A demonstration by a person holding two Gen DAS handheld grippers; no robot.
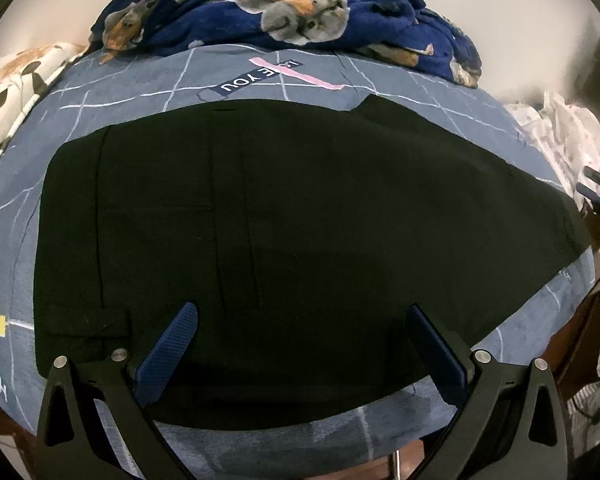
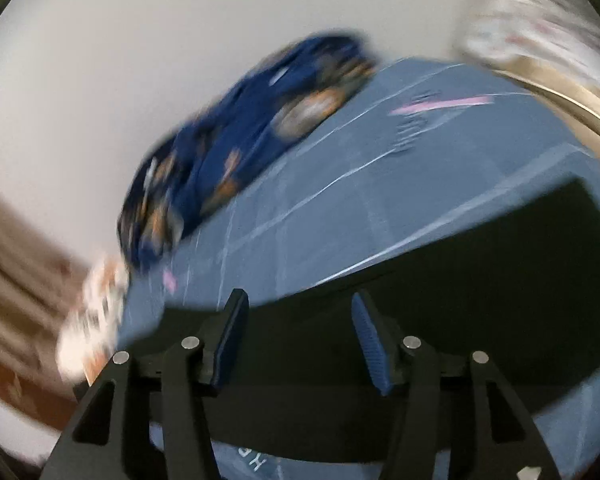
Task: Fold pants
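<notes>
Black pants (image 1: 284,232) lie flat, folded, on a grey-blue bedsheet (image 1: 148,84) with white grid lines. My left gripper (image 1: 302,320) is open and empty, hovering over the near edge of the pants, its blue pads (image 1: 168,356) wide apart. In the right wrist view, which is motion-blurred and tilted, the pants (image 2: 480,288) fill the lower right. My right gripper (image 2: 300,312) is open and empty just above the pants' edge; I cannot tell if it touches the cloth.
A rumpled navy blanket with dog prints (image 1: 284,4) lies at the far side of the bed, also in the right wrist view (image 2: 240,152). A white patterned pillow (image 1: 16,80) sits at the left. White cloth (image 1: 556,128) and wooden furniture (image 1: 592,320) are at the right.
</notes>
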